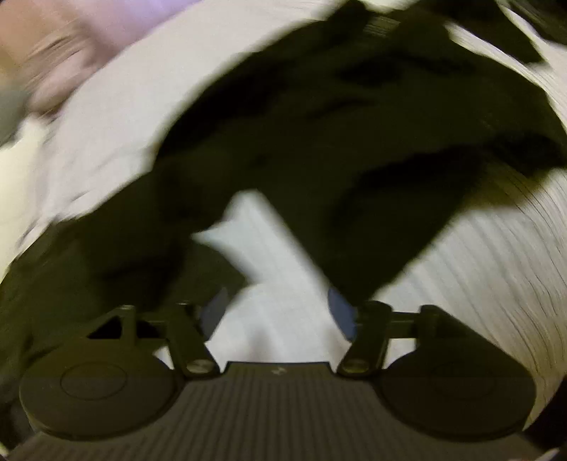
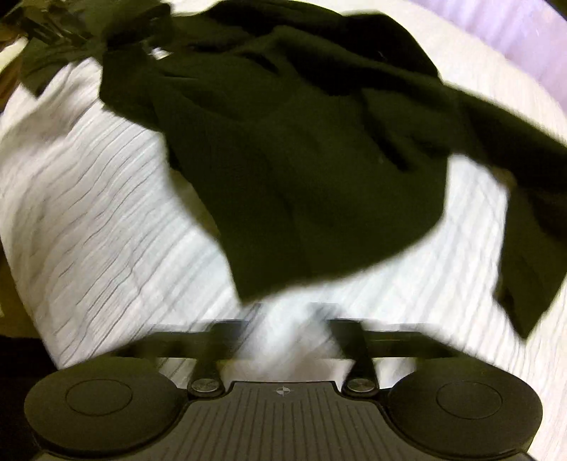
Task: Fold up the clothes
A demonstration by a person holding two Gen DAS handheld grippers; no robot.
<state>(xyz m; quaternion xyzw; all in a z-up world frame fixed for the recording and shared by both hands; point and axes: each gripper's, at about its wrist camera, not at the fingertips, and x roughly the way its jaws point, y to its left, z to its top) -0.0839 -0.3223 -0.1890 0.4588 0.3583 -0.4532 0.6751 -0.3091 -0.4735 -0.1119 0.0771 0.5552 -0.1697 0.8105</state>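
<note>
Left gripper (image 1: pixel 278 312) jaws spread wide, nothing between them, blue-padded fingers (image 1: pixel 342 312) at the near hem of the dark garment (image 1: pixel 301 142); right gripper (image 2: pixel 287 321) likewise wide apart and empty, just short of the garment's (image 2: pixel 301 159) lower edge. Garment lies rumpled and spread on a white ribbed bedcover (image 2: pixel 106 220), one sleeve trailing to the right in the right-wrist view. Both views motion-blurred; pale lilac surface (image 2: pixel 514 32) beyond the bed.
</note>
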